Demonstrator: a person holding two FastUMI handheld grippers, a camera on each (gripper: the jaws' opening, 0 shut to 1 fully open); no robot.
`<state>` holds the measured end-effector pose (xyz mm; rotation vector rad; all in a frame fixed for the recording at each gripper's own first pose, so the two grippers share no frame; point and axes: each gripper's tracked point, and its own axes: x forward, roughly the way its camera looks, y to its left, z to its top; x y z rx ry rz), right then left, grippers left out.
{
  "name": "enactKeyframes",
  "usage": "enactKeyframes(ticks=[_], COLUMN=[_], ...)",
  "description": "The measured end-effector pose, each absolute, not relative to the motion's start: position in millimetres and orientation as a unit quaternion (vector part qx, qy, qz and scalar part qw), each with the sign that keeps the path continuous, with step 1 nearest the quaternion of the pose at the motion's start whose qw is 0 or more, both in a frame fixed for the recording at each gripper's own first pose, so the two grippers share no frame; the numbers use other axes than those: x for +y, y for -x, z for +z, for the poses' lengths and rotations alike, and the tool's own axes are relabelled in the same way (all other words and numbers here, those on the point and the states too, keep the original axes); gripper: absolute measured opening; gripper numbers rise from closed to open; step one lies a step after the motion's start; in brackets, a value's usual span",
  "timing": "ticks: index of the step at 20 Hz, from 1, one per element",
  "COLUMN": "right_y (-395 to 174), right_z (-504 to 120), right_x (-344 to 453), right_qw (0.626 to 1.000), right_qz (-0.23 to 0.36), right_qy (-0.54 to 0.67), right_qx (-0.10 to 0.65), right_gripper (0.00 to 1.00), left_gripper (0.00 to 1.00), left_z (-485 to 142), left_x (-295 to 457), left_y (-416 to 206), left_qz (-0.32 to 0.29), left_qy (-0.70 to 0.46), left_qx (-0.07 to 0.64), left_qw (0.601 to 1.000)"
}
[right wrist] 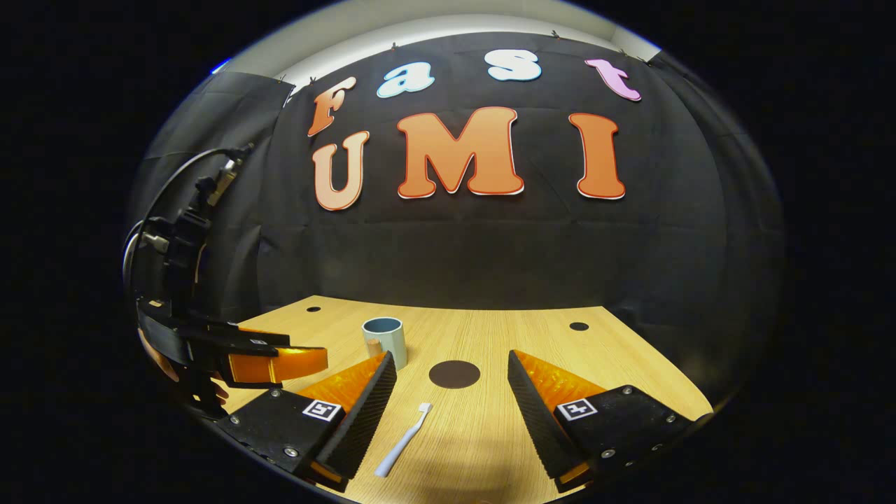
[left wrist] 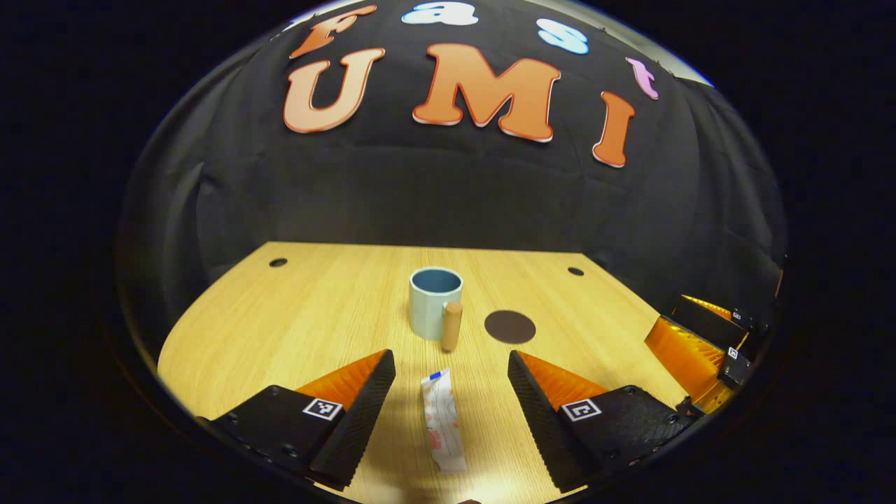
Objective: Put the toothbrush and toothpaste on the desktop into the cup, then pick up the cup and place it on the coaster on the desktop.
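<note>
On the wood-grain tabletop [left wrist: 294, 315], the glossy cylindrical cup [left wrist: 435, 301] stands left of the flat round coaster [left wrist: 509, 327]. Nearer, the crinkled toothpaste [left wrist: 443, 430] lies between the released left tongs [left wrist: 451, 371]; the slim toothbrush [right wrist: 404, 439] lies between the released right tongs [right wrist: 451, 371].

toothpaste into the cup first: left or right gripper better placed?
Left. The toothpaste lies between the open left gripper, with the cup straight ahead. The right gripper, also open, is lined up over the toothbrush instead.

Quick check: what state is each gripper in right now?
Left gripper: open, holding nothing, white toothpaste tube lying between its fingers.
Right gripper: open, holding nothing.
</note>
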<state>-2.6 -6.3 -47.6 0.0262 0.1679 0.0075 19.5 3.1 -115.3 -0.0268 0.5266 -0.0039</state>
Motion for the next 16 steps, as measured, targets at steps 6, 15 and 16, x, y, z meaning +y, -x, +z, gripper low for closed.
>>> enactKeyframes(ticks=[6,15,16], right_y=[0,-8,-9], right_z=[-66,-112,-118], right_x=[-1,15,17], right_qw=[0.992,0.968,0.963], right_qz=[0.013,0.033,0.032], right_qy=[-0.02,-0.031,-0.035], right_qx=[0.124,0.247,0.265], right_gripper=[0.95,0.91,0.89], left_gripper=[0.94,0.83,0.84], left_z=[-163,-193,-197], left_x=[7,13,14], left_y=[-25,-23,-22], left_qz=[-0.009,-0.012,-0.015], left_qy=[0.009,0.0,0.002], left_qx=[0.376,0.472,0.482], left_qw=[0.927,0.882,0.876])
